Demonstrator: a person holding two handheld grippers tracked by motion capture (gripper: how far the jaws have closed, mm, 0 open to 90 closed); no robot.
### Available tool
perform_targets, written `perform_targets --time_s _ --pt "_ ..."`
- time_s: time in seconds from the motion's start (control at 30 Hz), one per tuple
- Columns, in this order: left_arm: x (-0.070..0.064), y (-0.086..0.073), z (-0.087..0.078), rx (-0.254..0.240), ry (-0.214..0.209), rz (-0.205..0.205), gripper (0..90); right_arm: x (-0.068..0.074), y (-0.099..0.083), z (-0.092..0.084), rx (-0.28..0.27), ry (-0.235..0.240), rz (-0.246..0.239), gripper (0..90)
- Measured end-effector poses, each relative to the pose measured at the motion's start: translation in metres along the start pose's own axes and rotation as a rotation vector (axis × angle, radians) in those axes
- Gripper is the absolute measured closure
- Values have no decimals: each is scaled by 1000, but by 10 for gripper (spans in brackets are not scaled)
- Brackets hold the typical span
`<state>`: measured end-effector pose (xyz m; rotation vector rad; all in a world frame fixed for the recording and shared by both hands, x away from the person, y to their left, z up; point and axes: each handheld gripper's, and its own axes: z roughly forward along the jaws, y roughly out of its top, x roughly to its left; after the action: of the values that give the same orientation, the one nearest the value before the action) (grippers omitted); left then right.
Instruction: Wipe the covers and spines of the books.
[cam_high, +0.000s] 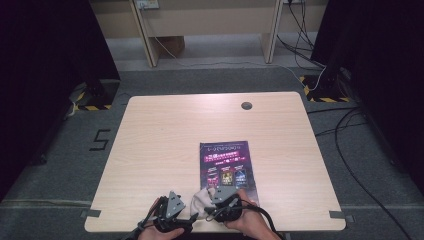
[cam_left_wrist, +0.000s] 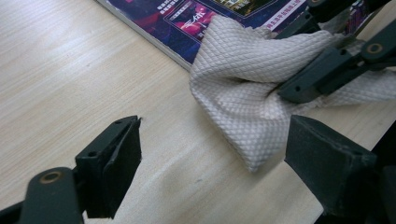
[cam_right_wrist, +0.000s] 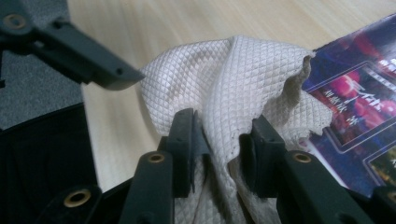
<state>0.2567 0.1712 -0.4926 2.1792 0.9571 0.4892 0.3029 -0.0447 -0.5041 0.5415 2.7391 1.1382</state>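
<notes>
Right gripper view showed my right gripper (cam_right_wrist: 219, 154) clenched on a bunched fold of the one cloth (cam_right_wrist: 233, 84), which lay at the near edge of the table (cam_high: 165, 130) and partly over the single booklet (cam_high: 225, 157). My left gripper (cam_left_wrist: 210, 158) stood released, jaws wide, with the cloth's corner just ahead between them, untouched.

Black hand-held gripper (cam_high: 187, 218), brass rivets, grey triangular plate, trailing black cable

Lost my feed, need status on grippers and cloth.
Right gripper shut on cloth. Left gripper open beside it. Cloth partly on magazine. Nothing in the way.
</notes>
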Motion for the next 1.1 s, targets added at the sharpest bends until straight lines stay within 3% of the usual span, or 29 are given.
perform_targets --time_s 0.13,0.2,0.37,0.5,0.67,0.9,1.0,1.1 --pt "0 0 1 -7 3 -10 180 -6 -2 -3 0 17 54 681" --pt "1 -1 0 -4 4 -10 180 -14 -4 -5 1 -3 59 685" --pt "0 -1 1 -1 2 -8 180 -42 -14 -19 8 -117 114 683" --pt "0 -1 1 -2 4 -8 180 -57 -23 -28 10 -155 156 682" --pt "0 -1 2 2 5 -6 180 -55 -27 -33 17 -165 155 682" --pt "1 -2 2 5 9 -7 180 -42 -34 -39 11 -121 128 680" --pt "0 -2 2 6 12 -5 180 -48 -37 -42 4 -103 146 686" --pt "0 -2 2 6 12 -3 180 -55 -41 -47 8 -139 160 685"
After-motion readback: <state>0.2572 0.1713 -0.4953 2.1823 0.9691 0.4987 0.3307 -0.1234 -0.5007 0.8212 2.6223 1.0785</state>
